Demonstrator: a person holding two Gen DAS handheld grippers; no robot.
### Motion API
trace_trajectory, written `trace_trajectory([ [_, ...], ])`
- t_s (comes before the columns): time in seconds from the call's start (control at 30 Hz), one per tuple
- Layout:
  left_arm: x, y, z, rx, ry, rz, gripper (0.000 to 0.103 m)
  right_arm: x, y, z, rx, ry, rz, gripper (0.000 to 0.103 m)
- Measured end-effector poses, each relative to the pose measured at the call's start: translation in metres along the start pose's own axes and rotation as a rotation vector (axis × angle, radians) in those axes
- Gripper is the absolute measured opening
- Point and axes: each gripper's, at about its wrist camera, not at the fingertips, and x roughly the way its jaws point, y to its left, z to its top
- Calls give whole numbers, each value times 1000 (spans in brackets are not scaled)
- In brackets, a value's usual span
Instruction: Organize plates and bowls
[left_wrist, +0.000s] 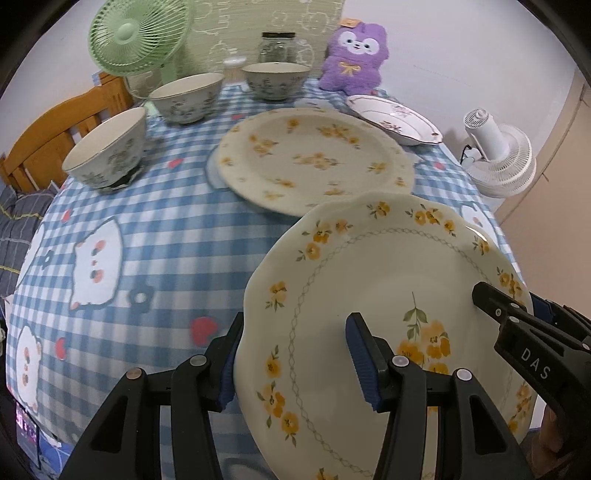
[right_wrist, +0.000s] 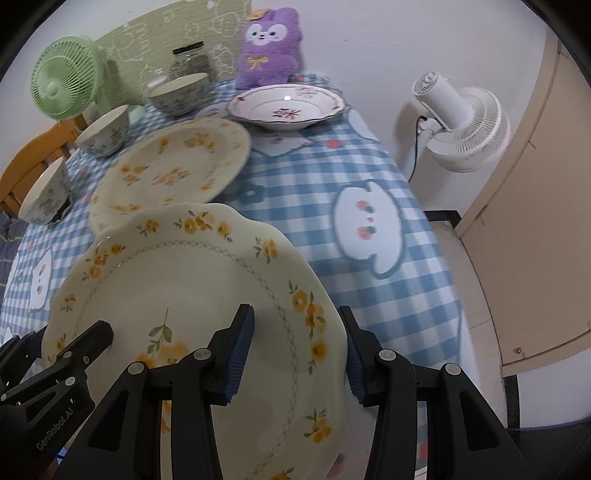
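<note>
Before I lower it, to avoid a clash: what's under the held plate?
Under the held plate, beyond its far rim, shows the flowered plate on the checked tablecloth. Anything directly beneath is covered.

A blue-checked cloth (left_wrist: 177, 229) with white cartoon faces and red hearts covers the table. At its far edge stand a green fan (left_wrist: 138, 38), a lidded glass jar (left_wrist: 277, 46) and a purple plush toy (left_wrist: 354, 55), against a pale green patterned panel (left_wrist: 258, 18). A white fan (right_wrist: 461, 122) stands beside the table by the wall. A wooden chair (left_wrist: 55, 129) is at the left.
</note>
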Motion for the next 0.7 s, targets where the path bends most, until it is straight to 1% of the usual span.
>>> trace_trajectory([
  [0.4, 21, -57, 10, 28, 6, -14, 53, 15, -57, 11, 21, 1, -22, 49],
  [0.7, 36, -78, 22, 44, 3, -14, 53, 27, -79, 19, 50, 4, -31, 48],
])
